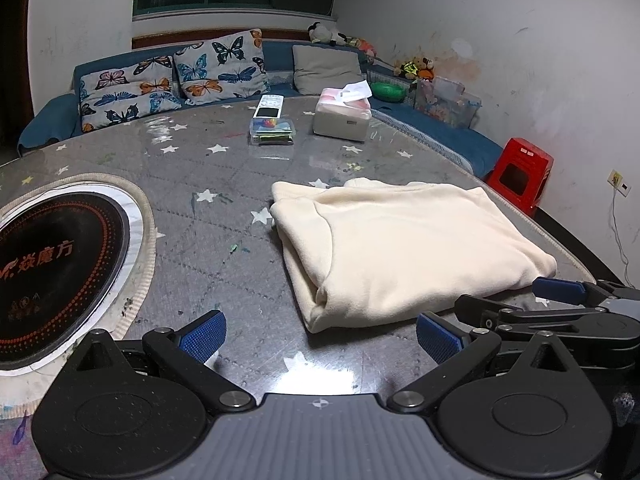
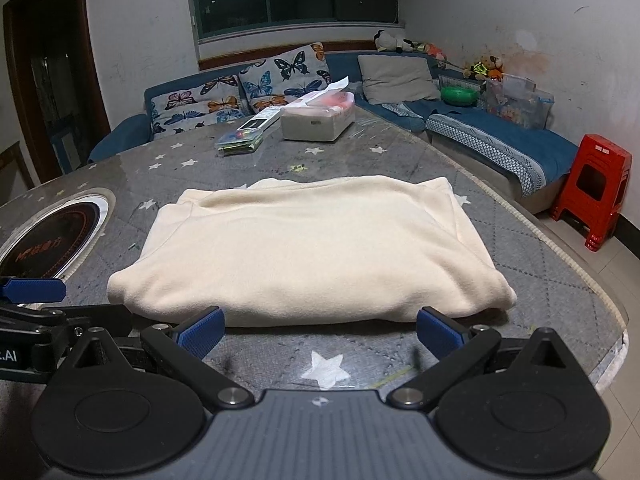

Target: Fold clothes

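A: What shows in the left wrist view?

B: The left gripper [image 1: 320, 336] is low over the table [image 1: 224, 240], and its jaws are spread wide with nothing between them. The cream garment [image 1: 404, 248] lies folded on the table, ahead and to the right of this gripper, not touching it. At the right edge the right gripper [image 1: 496, 308] comes into the picture, just beside the near edge of the garment. On the left there is a round black cooktop [image 1: 60, 276] set into the table. Far behind stand a remote control [image 1: 269, 106], a small clear box [image 1: 273, 129] and a tissue box [image 1: 342, 114].

A: And the right wrist view?

B: Here the right gripper [image 2: 318, 334] faces the garment [image 2: 312, 248] directly. Its jaws are also spread wide, and they pinch nothing. The blue fingertips [image 2: 200, 332] are just beside the near folded edge of the cloth; I cannot tell if they touch it. The garment lies flat as a neat rectangle in the middle of the table [image 2: 400, 360]. One blue finger of the left gripper [image 2: 34, 291] shows at the left edge. Beyond the table are a blue sofa [image 2: 500, 140] with butterfly cushions [image 2: 248, 88], and a red stool [image 2: 592, 192] on the floor.
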Demonstrator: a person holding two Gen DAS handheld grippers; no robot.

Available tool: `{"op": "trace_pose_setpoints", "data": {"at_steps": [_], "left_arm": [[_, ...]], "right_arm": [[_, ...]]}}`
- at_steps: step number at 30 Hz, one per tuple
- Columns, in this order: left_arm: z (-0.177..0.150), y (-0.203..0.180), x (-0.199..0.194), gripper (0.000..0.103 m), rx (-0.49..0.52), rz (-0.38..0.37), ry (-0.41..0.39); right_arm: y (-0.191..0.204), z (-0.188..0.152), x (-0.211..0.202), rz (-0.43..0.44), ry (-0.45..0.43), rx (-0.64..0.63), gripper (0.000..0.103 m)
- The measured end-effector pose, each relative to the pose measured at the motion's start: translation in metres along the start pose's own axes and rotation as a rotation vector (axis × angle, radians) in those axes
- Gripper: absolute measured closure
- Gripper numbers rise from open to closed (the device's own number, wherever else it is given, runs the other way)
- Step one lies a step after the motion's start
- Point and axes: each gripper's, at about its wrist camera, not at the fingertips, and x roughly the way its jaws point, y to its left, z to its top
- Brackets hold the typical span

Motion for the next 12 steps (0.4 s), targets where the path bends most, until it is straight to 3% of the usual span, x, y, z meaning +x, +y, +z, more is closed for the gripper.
{"op": "trace_pose_setpoints", "data": {"at_steps": [12], "left_arm": [[0.0004, 0.0011, -0.0003, 0.000, -0.003, -0.003, -0.004]], "right_arm": [[0.0012, -0.0007, 0.0010, 0.005, 0.007, -0.001, 0.000]]}}
